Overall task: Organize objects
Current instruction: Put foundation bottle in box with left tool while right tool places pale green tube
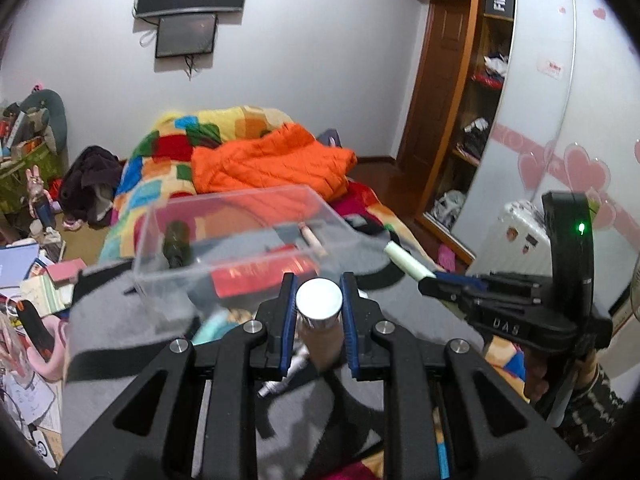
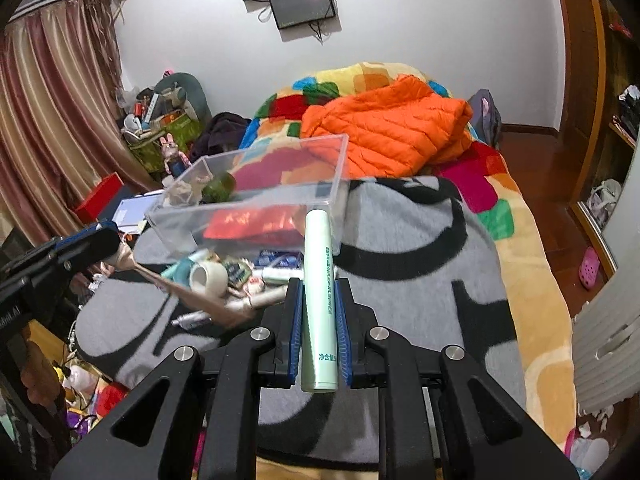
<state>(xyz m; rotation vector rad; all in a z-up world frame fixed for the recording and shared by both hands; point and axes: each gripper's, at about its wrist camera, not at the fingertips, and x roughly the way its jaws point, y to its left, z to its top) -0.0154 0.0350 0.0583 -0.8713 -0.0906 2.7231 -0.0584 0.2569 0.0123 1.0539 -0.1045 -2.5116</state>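
Observation:
My left gripper (image 1: 319,300) is shut on a beige bottle with a silver cap (image 1: 319,299), held above the grey blanket just in front of the clear plastic box (image 1: 240,236). My right gripper (image 2: 318,292) is shut on a pale green tube (image 2: 318,300) that points toward the box (image 2: 256,200). The box holds a red packet (image 2: 248,222), a dark green bottle (image 2: 218,190) and a pinkish tube (image 1: 312,238). The right gripper with the green tube (image 1: 408,264) shows at the right of the left wrist view. The left gripper (image 2: 116,254) shows at the left of the right wrist view, its beige bottle blurred.
Loose items lie on the grey blanket (image 2: 420,248) in front of the box: a tape roll (image 2: 208,278), small tubes and packets (image 2: 276,260). An orange jacket (image 2: 384,136) lies on the colourful quilt behind. Clutter fills the floor at left; a wardrobe (image 1: 468,120) stands at right.

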